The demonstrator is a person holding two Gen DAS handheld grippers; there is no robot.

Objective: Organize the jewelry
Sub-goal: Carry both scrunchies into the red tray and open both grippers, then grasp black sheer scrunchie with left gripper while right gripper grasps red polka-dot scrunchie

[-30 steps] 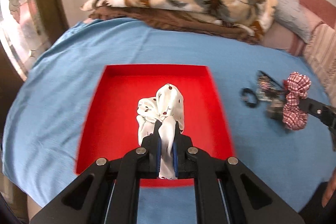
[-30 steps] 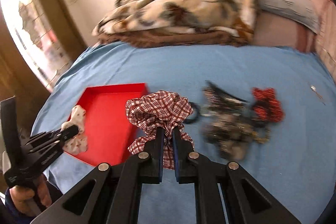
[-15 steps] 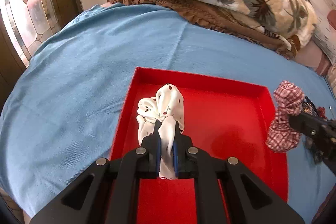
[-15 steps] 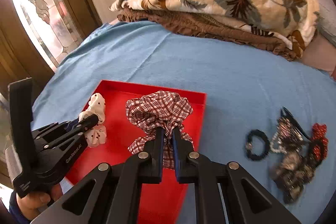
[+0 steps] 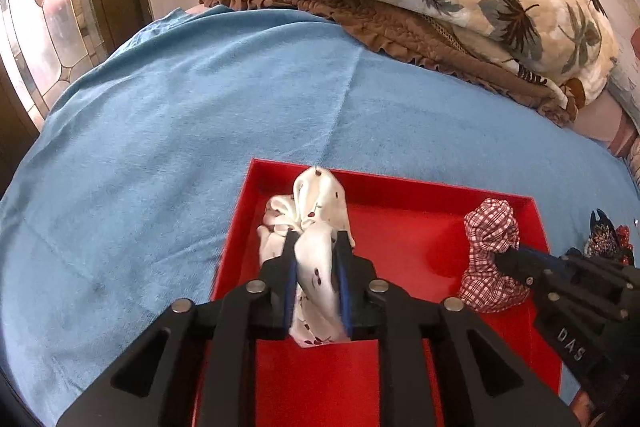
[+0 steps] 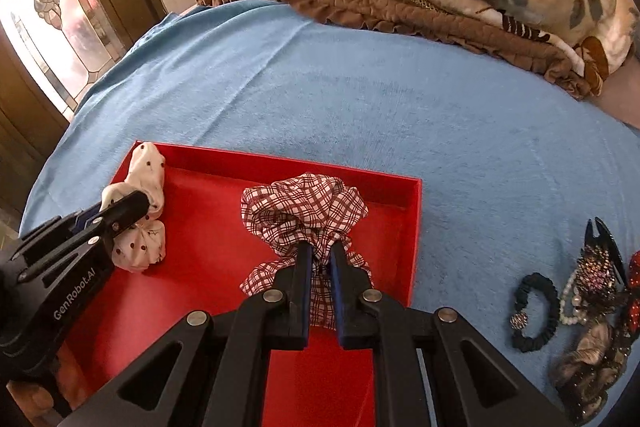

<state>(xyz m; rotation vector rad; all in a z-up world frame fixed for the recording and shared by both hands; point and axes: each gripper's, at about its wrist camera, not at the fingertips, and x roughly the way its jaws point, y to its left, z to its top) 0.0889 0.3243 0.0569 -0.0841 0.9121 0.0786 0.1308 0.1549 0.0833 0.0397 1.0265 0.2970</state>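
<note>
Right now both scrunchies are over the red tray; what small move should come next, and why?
Probably let the left gripper finish opening: its jaws are already parting around the white scrunchie, low inside the red tray. The right gripper still pinches the plaid scrunchie.

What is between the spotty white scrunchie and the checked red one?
Only bare floor of the red tray lies between the white scrunchie and the checked scrunchie. The right wrist view shows it best.
</note>
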